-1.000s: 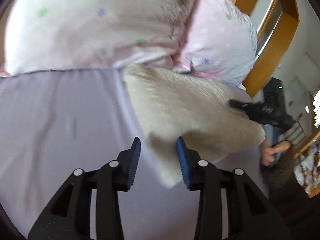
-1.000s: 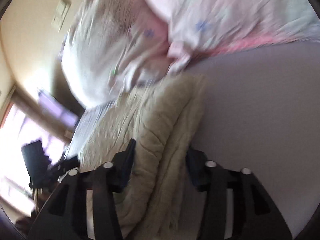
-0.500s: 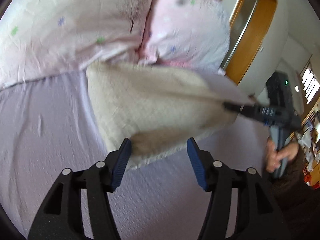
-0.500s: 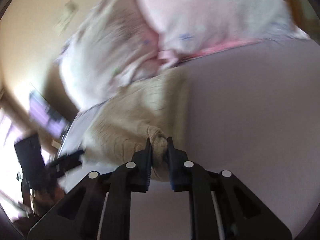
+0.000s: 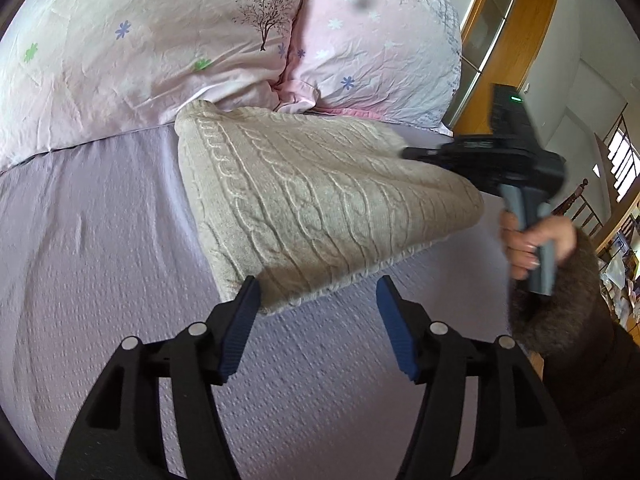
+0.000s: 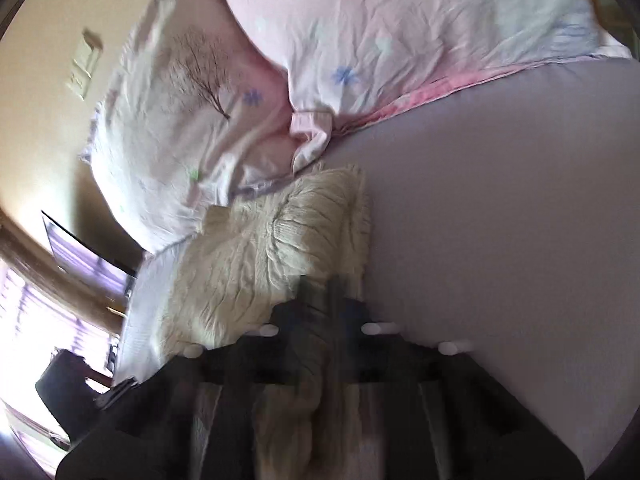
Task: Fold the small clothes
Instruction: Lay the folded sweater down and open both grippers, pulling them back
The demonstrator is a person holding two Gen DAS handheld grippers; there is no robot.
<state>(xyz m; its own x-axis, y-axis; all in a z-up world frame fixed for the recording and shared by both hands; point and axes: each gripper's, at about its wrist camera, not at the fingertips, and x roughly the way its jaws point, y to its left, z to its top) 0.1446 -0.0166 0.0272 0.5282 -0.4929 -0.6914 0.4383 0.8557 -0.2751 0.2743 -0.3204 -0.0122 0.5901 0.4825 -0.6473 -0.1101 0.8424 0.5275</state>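
Left wrist view: the cream cable-knit sweater (image 5: pixel 320 200) lies partly folded on the lavender textured bedsheet (image 5: pixel 120 280), its far corner touching the two pink floral-print pillows (image 5: pixel 160 40) at the head of the bed; its right edge is lifted off the sheet, pinched by the right gripper (image 5: pixel 408 154), whose handle sits in the person's right hand (image 5: pixel 528 240); the left gripper (image 5: pixel 318 320) hovers at the sweater's near corner, jaws spread wide and holding nothing, one blue pad just beside the hem. In the blurred right wrist view the right gripper (image 6: pixel 324 292) has its jaws drawn close together with bunched cream knit between them, so it appears to be gripping the sweater's edge; the motion blur leaves the exact contact unclear.

The step in hand looks like a fold across the body: the right side raised and ready to be carried over toward the left. The fold seems about halfway along, since one layer already lies doubled. The next move likely calls for the left jaws to close on the near corner, or pin it, so the thick knit does not slide on the sheet; the bulky fabric may slump or skew if lifted from one point only.
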